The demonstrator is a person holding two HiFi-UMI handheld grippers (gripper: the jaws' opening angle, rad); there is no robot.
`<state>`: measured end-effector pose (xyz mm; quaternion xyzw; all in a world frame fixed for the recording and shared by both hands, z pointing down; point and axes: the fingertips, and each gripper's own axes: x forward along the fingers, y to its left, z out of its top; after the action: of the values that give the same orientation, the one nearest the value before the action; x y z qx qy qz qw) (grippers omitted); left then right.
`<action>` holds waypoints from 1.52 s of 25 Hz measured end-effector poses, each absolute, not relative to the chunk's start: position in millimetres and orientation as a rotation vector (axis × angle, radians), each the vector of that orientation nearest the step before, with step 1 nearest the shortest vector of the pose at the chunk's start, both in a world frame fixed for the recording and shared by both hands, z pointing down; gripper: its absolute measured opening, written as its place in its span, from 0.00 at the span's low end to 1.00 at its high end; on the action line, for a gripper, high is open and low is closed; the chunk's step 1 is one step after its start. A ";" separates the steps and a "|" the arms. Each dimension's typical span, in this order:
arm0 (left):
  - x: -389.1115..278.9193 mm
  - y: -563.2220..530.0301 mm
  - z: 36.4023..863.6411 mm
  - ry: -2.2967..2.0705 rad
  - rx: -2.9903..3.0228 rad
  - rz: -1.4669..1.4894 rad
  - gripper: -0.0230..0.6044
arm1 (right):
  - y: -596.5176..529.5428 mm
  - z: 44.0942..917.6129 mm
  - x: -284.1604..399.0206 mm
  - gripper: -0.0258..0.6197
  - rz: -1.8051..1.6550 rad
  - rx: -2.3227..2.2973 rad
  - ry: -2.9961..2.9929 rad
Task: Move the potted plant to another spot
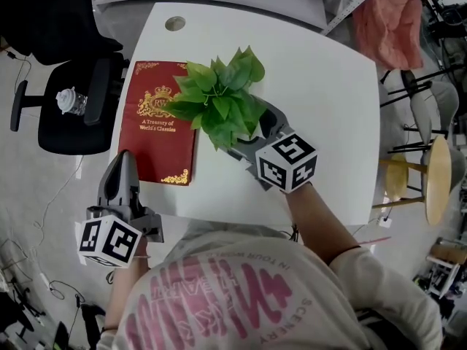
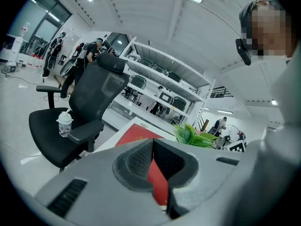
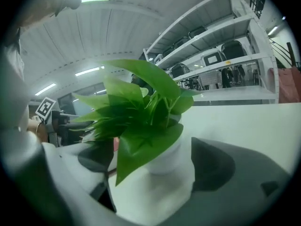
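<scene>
Left gripper point(image 1: 125, 157) is nearest me, at the near left edge of the surface point(image 1: 321, 100). Its ribbed dark pads are closed tip to tip with nothing between them. Its tips sit by the near left corner of the book point(image 1: 157, 130).

Right gripper point(image 1: 250, 131) is further in, near the middle of the surface. Its jaws are wide apart. The potted plant point(image 1: 219, 100) stands upright between them, on the surface. In the right gripper view the pot point(image 3: 164, 161) is smooth, white and rounded, narrowing at the neck. One dark pad stands clear of it and the other sits just beside it, so I see no squeeze. The leaves are broad, glossy and green with pointed tips. They spill over the rim and hide most of the pot from the head view.

The book is a flat red hardcover with gold ornament and lettering. It lies just left of the plant, and some leaves overhang its right edge.

The surface is matte white with rounded corners. A round metal grommet point(image 1: 175, 23) sits near its far left corner.

Left of the surface is a black office chair point(image 1: 69, 126) with a clear lidded plastic cup point(image 1: 71, 100) on its seat. A pink cloth point(image 1: 387, 24) hangs past the far right corner.
</scene>
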<state>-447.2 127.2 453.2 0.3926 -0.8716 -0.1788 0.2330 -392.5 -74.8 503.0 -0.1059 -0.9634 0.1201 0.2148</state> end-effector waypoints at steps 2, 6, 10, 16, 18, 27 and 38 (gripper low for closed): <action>-449.8 128.3 454.1 -2.394 1.073 -0.490 0.04 | -76.2 498.0 -398.5 0.82 0.330 -0.287 -2.714; -453.9 128.4 452.8 -2.400 1.066 -0.485 0.04 | -73.4 487.3 -404.3 0.82 0.228 -0.309 -2.779; -459.5 127.6 452.7 -2.405 1.060 -0.484 0.04 | -70.0 486.8 -413.9 0.82 0.191 -0.318 -2.795; -461.5 125.1 453.6 -2.404 1.058 -0.486 0.04 | -71.2 489.6 -416.9 0.82 0.198 -0.306 -2.783; -462.0 124.9 452.6 -2.406 1.056 -0.488 0.04 | -72.3 489.2 -417.2 0.82 0.201 -0.303 -2.776; -459.1 123.0 445.5 -2.415 1.072 -0.491 0.04 | -74.9 483.6 -415.0 0.82 0.187 -0.257 -2.777; -414.3 108.4 416.8 -2.428 1.168 -0.487 0.04 | -85.0 438.3 -363.9 0.81 0.162 -0.206 -2.864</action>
<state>-414.3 108.4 416.8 0.4180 -0.8688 -0.1743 0.2002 -363.9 -85.0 438.3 -0.0710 -0.9871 0.0558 0.1325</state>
